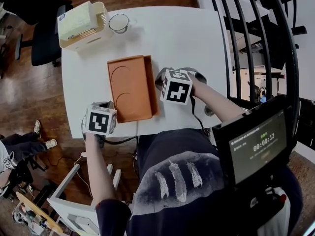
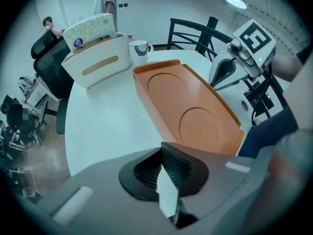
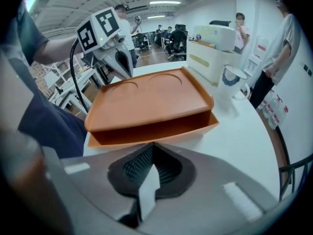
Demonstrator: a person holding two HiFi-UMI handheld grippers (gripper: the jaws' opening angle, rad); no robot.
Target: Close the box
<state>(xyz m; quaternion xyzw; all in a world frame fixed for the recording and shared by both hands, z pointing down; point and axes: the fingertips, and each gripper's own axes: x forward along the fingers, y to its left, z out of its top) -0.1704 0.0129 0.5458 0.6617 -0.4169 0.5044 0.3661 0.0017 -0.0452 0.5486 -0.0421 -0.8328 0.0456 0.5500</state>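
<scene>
Orange and flat, the box [image 1: 130,87] lies in the middle of the white table [image 1: 192,38], long side running from near to far, with two round dents pressed into its lid. The lid sits over the base but is not down: from the right side a dark gap shows between the lid's edge and the lip of the base underneath.

The left gripper [image 2: 166,173] hangs at the near left corner of the box, just beside it and over the table's near edge. Its jaws are pressed together with nothing between them. The right gripper [image 3: 149,173] is just right of the box, about level with its middle and pointing at that gapped side. Its jaws are likewise together and hold nothing, and they stand apart from the box.

At the far left of the table stands a cream tissue holder [image 1: 83,26] with a pack of tissues in it, and a cup [image 1: 118,22] stands just to its right. A black railing [image 1: 256,43] runs along the right of the table
</scene>
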